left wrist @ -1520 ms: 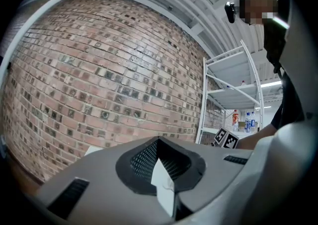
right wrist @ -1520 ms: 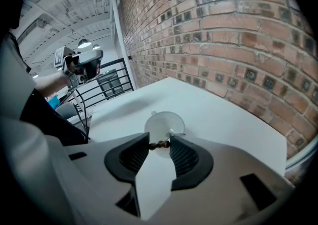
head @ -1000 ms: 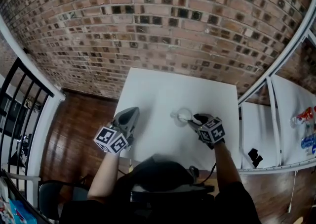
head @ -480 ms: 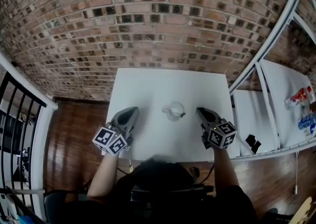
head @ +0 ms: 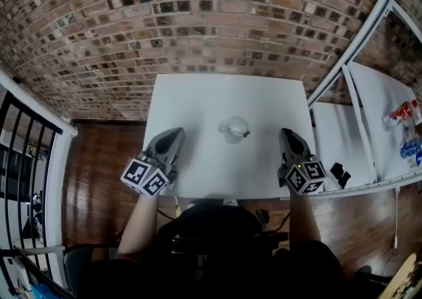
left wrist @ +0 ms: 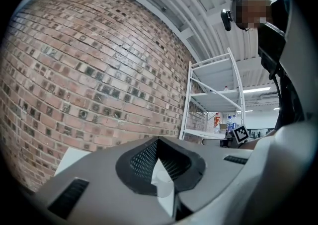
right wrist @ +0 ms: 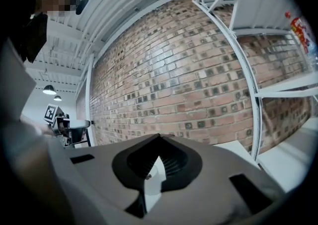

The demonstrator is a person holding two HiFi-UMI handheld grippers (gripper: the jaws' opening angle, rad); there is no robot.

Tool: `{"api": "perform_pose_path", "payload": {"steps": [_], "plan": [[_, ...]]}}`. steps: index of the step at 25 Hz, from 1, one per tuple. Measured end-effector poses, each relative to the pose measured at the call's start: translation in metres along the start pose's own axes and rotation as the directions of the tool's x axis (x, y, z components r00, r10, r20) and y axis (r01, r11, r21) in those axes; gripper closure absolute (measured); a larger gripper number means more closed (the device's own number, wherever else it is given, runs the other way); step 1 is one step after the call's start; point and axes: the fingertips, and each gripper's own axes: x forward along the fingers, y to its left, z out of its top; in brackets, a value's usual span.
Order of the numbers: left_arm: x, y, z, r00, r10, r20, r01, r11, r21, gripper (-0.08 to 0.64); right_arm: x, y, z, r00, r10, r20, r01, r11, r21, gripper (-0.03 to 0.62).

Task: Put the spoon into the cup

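Observation:
A clear cup (head: 232,127) stands in the middle of the white table (head: 198,99). A spoon sits in it, with the dark handle (head: 244,134) sticking out over the cup's right rim. My right gripper (head: 287,134) is to the right of the cup, apart from it, near the table's right edge. It is shut and empty, and its jaws (right wrist: 159,137) meet at the tip in the right gripper view. My left gripper (head: 175,134) is at the table's left front, also shut with nothing held. In the left gripper view its tips (left wrist: 158,140) are closed together.
A brick wall runs behind the table. A white shelf rack (head: 356,60) stands at the right, with bottles (head: 402,114) and a small black object (head: 341,174) on its shelf. A black railing (head: 20,139) stands at the far left over the wooden floor.
My right gripper has pulled away from the cup, risen and moved right toward the table's edge, and its jaws have shut. The spoon stays in the cup. The left gripper has hardly moved.

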Motion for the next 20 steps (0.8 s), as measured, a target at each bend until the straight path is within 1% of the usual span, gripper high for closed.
{"api": "perform_pose_path", "payload": {"steps": [3,7,15,20], "plan": [[-0.013,0.006,0.0,0.999,0.03,0.01,-0.03,1.0,-0.003,0.556,-0.001,0.003,-0.01,1.0,-0.009,-0.01,0.009,1.0,0.013,0.591],[-0.021,0.011,0.003,0.998,0.056,0.016,-0.056,0.998,0.0,0.557,0.011,0.013,-0.013,1.0,0.007,-0.014,-0.007,1.0,0.029,0.591],[-0.031,0.012,0.005,0.996,0.084,0.036,-0.084,0.996,0.0,0.557,0.021,0.034,-0.009,0.999,0.049,-0.019,-0.049,0.999,-0.009,0.591],[-0.034,0.012,0.004,0.993,0.101,0.054,-0.1,0.995,-0.016,0.557,0.019,0.035,-0.006,0.999,0.046,-0.008,-0.046,0.999,-0.014,0.591]]}}
